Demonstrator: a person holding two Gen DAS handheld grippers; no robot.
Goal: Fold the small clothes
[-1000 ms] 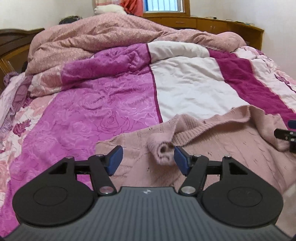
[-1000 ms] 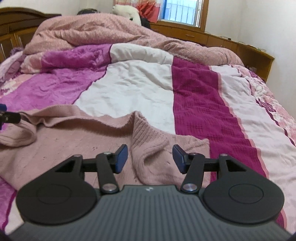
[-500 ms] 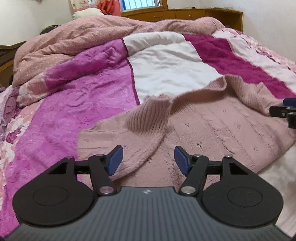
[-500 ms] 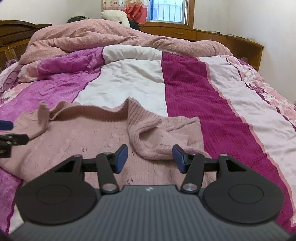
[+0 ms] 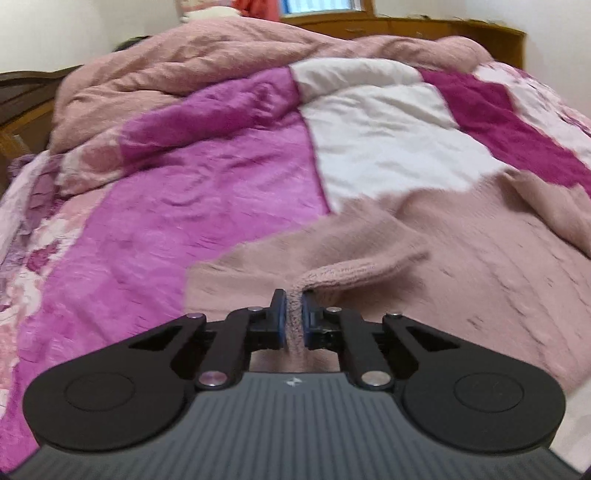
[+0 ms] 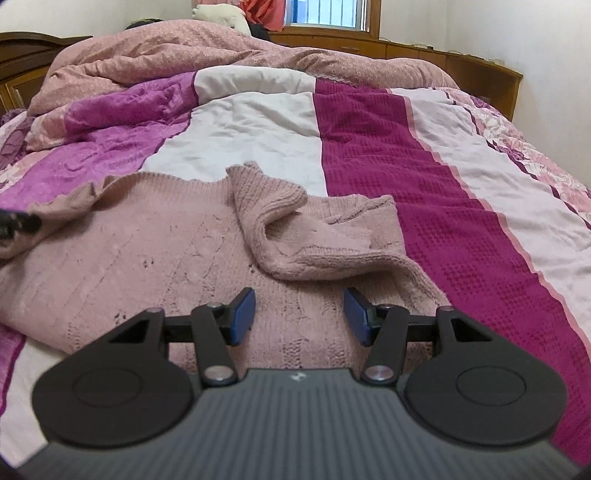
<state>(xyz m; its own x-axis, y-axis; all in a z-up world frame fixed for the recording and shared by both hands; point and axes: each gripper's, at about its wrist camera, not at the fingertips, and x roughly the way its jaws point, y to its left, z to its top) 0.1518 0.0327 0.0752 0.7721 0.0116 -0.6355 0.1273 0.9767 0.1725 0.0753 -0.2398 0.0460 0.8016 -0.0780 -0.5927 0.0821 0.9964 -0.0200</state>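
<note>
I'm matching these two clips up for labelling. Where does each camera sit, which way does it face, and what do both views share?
Left wrist: on the left gripper, facing up the bed; its jaws, just closed, pinch a fold of the pink sweater.
Right wrist: on the right gripper, facing the same way; open jaws over the sweater's body, left gripper's tip at the left edge.
Shared: sweater, striped bedspread, heaped duvet, window.

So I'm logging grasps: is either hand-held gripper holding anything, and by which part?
The left hand-held gripper pinches the pink sweater by a raised fold of its near edge. The right is open, holding nothing.
</note>
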